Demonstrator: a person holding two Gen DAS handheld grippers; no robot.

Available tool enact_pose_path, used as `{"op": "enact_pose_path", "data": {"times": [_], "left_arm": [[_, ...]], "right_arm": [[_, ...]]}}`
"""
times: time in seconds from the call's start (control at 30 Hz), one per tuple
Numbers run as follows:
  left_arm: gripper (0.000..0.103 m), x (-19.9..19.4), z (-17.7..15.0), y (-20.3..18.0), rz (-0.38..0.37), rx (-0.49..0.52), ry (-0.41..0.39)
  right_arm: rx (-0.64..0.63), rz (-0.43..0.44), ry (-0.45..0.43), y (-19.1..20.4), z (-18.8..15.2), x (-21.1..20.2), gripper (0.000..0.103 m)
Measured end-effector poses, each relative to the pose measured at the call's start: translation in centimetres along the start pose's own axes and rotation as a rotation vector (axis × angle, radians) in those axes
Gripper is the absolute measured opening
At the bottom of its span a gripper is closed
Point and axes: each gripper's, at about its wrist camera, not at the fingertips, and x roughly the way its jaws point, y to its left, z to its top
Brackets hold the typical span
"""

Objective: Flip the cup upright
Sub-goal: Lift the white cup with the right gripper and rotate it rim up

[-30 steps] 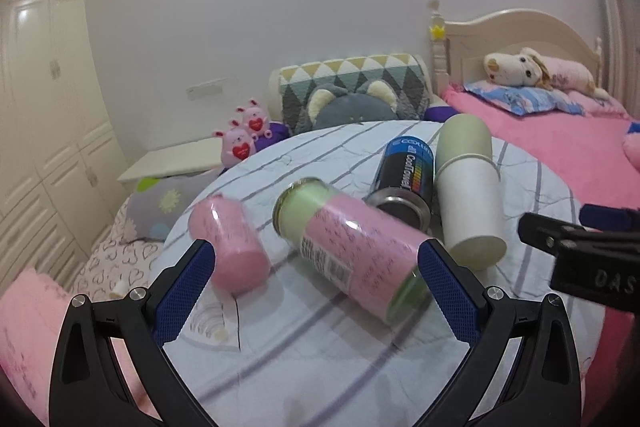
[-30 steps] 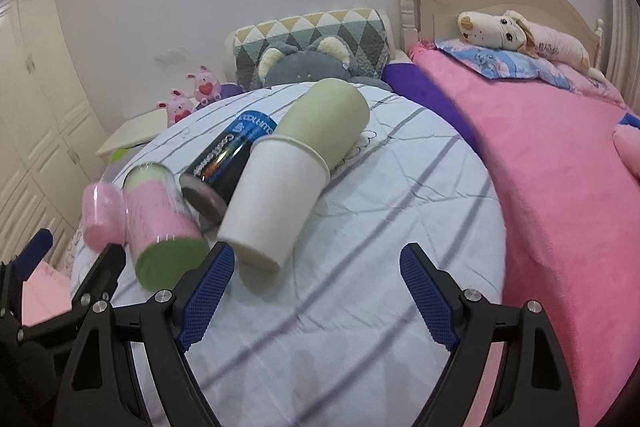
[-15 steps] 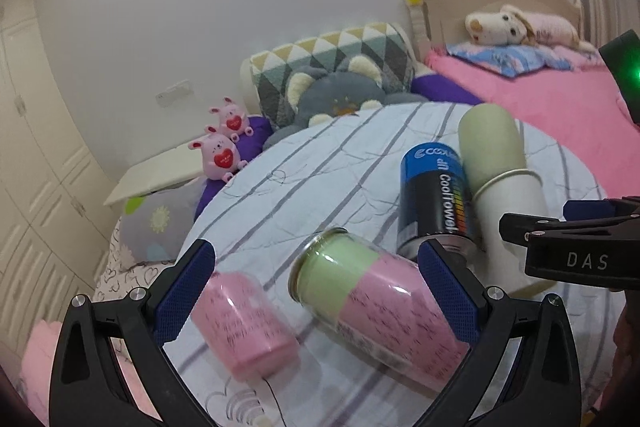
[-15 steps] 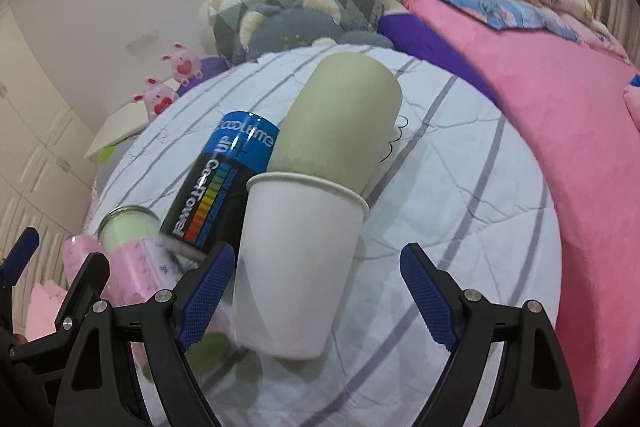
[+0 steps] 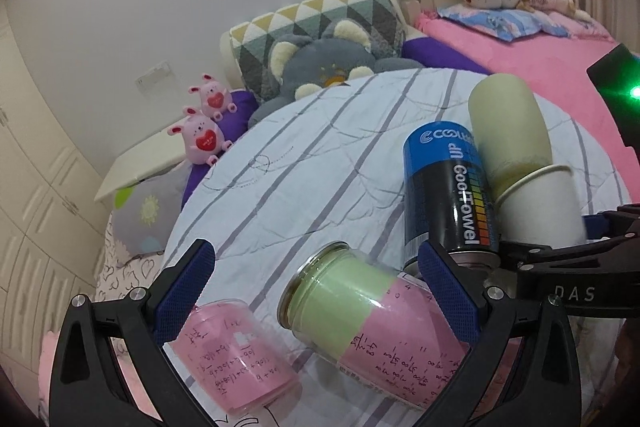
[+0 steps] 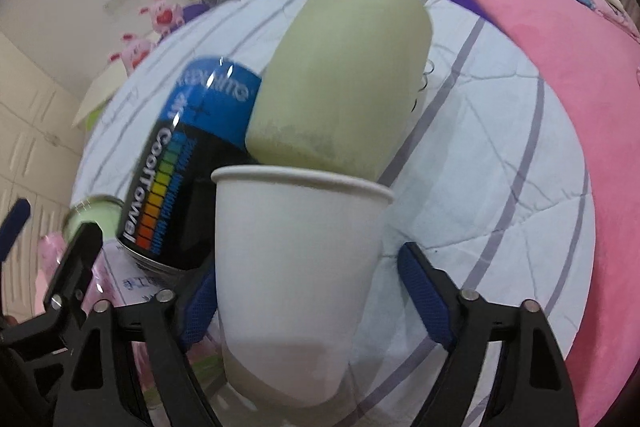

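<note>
A white paper cup [image 6: 296,267] lies on its side on the striped round table [image 6: 500,163], with a pale green cup [image 6: 344,79] stuck into its mouth. My right gripper [image 6: 308,295] is open, its blue pads on either side of the white cup's base. In the left wrist view the white cup [image 5: 540,211] and green cup [image 5: 508,123] lie at the right. My left gripper [image 5: 316,291] is open around a glass jar [image 5: 372,327] wrapped in green and pink, lying on its side.
A blue and black can [image 5: 448,195] lies between the jar and the cups. A small pink-wrapped glass [image 5: 236,355] lies at the left near the table edge. A pink bed [image 6: 560,39], cushions and plush toys [image 5: 200,131] surround the table.
Both grippers have moved forward and lower. The right gripper now straddles the white cup's base. The left gripper's fingers now flank the green and pink jar.
</note>
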Motion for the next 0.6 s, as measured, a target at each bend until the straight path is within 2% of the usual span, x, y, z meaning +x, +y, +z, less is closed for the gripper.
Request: {"op": "enact_pose_path", "data": {"times": [0.07, 0.1, 0.27, 0.6], "left_arm": [[0.103, 0.0, 0.0, 0.0, 0.006, 0.001, 0.007], [0.103, 0.0, 0.0, -0.1, 0.01, 0.001, 0.009], [0.103, -0.9, -0.2, 0.1, 0.011, -0.011, -0.009], [0.103, -3.8, -1.1, -0.2, 0.053, -0.038, -0.043]], "right_arm": [[-0.008, -0.013, 0.004, 0.0, 0.0, -0.1, 0.066], [-0.011, -0.009, 0.01, -0.1, 0.0, -0.2, 0.066], [-0.01, 0.019, 0.019, -0.8, -0.1, -0.9, 0.065], [-0.058, 0.034, -0.036, -0.9, -1.6, -3.4, 0.065]]}}
